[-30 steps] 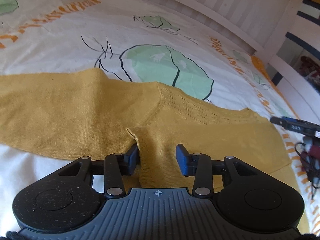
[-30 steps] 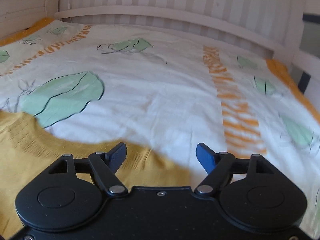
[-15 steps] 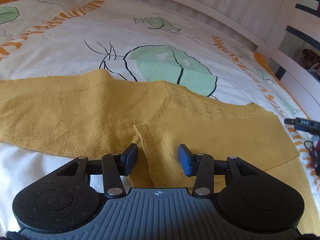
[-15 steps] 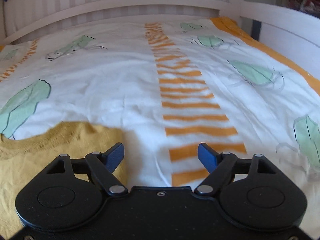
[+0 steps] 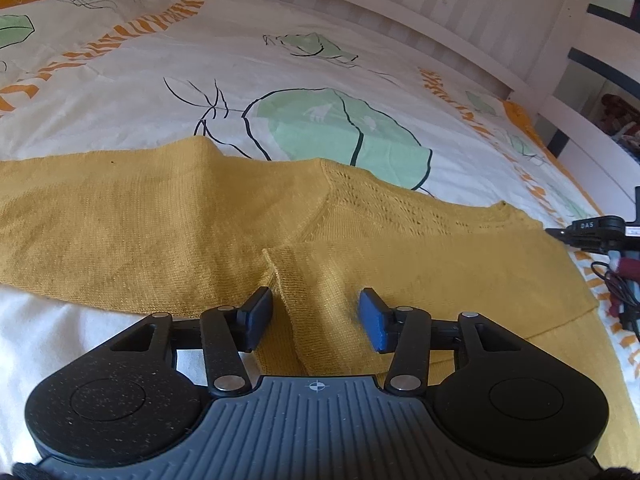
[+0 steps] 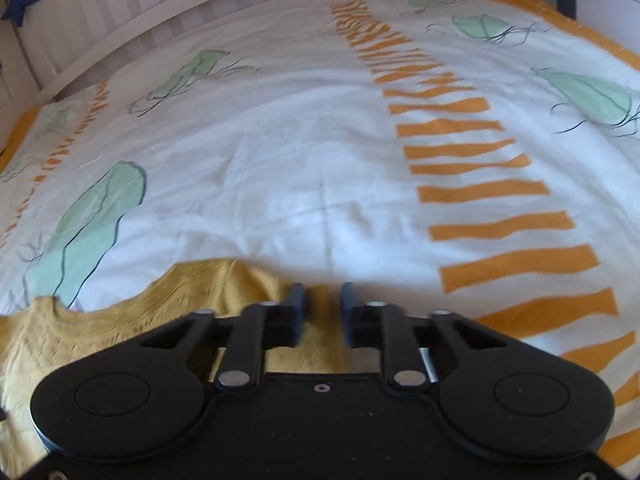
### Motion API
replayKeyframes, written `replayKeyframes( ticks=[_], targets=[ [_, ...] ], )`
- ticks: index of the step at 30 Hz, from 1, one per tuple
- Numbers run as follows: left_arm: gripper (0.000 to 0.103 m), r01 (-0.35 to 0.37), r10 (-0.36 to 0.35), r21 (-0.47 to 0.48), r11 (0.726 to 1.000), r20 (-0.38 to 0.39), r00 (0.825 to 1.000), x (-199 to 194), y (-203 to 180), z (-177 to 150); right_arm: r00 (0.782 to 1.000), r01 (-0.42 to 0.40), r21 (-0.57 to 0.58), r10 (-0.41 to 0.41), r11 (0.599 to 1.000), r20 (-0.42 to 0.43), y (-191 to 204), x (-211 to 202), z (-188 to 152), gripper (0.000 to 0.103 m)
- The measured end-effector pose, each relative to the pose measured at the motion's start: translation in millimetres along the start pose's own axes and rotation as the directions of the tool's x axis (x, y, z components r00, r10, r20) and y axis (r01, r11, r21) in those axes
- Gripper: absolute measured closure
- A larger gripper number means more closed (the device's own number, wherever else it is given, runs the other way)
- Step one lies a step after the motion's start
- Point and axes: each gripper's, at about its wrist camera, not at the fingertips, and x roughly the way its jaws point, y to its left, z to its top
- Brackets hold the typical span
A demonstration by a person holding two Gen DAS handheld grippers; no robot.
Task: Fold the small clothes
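Observation:
A mustard-yellow knitted sweater (image 5: 160, 220) lies flat on the patterned bedcover (image 5: 280, 60), one sleeve stretched to the left. A folded flap of it runs between the fingers of my left gripper (image 5: 316, 312). Those jaws are opening and the blue pads (image 5: 372, 320) stand clear of the cloth. In the right wrist view the sweater (image 6: 140, 320) fills the lower left. My right gripper (image 6: 322, 300) sits at its right-hand corner, jaws drawn together to a narrow slit with the cloth's edge in it.
A white slatted bed rail (image 5: 360, 4) borders the far side of the bed. A black device with cables (image 5: 600, 232) pokes in at the right edge of the left wrist view. A blue star (image 6: 20, 0) hangs at the far left of the right wrist view.
The right gripper's jaws went from wide apart to nearly together, and it rolled and shifted onto the sweater's corner. The left jaws widened a little; the left hand stayed put.

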Motion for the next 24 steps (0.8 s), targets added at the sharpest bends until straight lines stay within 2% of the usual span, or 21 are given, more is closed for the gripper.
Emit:
replayKeyframes(
  ticks=[3, 5, 11, 12, 13, 14, 16, 18, 20, 24],
  targets=[
    [0.056, 0.000, 0.000, -0.002, 1.000, 0.001, 1.000, 0.2, 0.2, -0.2, 0.988, 0.068, -0.126, -0.050, 0.990, 0.144, 16.2, -25.2, -6.7, 0.093],
    [0.056, -0.001, 0.001, -0.003, 1.000, 0.002, 1.000, 0.3, -0.1, -0.1, 0.976, 0.141, -0.190, -0.105, 0.972, 0.190, 23.0, -32.0, -8.8, 0.094],
    [0.051, 0.004, -0.004, 0.008, 1.000, 0.004, 1.000, 1.1, -1.5, -0.8, 0.973, 0.229, -0.287, -0.215, 0.930, 0.080, 28.7, 7.5, -8.2, 0.092],
    [0.051, 0.008, -0.008, 0.006, 1.000, 0.004, 1.000, 0.9, -1.4, -0.7, 0.971, 0.240, -0.294, -0.224, 0.925, 0.086, 30.0, 10.0, -10.6, 0.087],
    [0.048, 0.014, -0.014, 0.006, 1.000, 0.004, 1.000, 0.8, -1.3, -0.5, 0.966, 0.258, -0.291, -0.237, 0.921, 0.105, 29.4, 8.8, -11.8, 0.076],
    [0.044, 0.022, -0.022, 0.008, 1.000, 0.003, 1.000, 0.8, -1.2, -0.3, 0.959, 0.279, -0.284, -0.253, 0.917, 0.124, 30.4, 7.1, -11.8, 0.054],
    [0.036, 0.047, -0.047, 0.012, 0.999, -0.001, 0.999, 1.0, -1.3, 0.8, 0.949, 0.303, -0.268, -0.264, 0.914, 0.172, 32.2, -4.6, -14.7, 0.031],
    [0.034, 0.050, -0.050, 0.007, 0.999, 0.004, 0.999, -0.7, -1.9, 1.9, 0.947, 0.299, -0.289, -0.244, 0.909, 0.211, 39.1, -19.1, -16.3, 0.031],
    [0.034, 0.040, -0.040, 0.000, 0.999, 0.026, 0.999, -5.4, -1.8, 2.6, 0.954, 0.268, -0.326, -0.201, 0.907, 0.223, 49.5, -35.9, -22.9, 0.027],
    [0.026, -0.024, 0.024, 0.000, 1.000, 0.090, 0.996, -21.1, 2.6, 10.8, 0.974, 0.179, -0.391, -0.107, 0.903, 0.200, 74.1, -63.5, -45.9, 0.022]
  ],
)
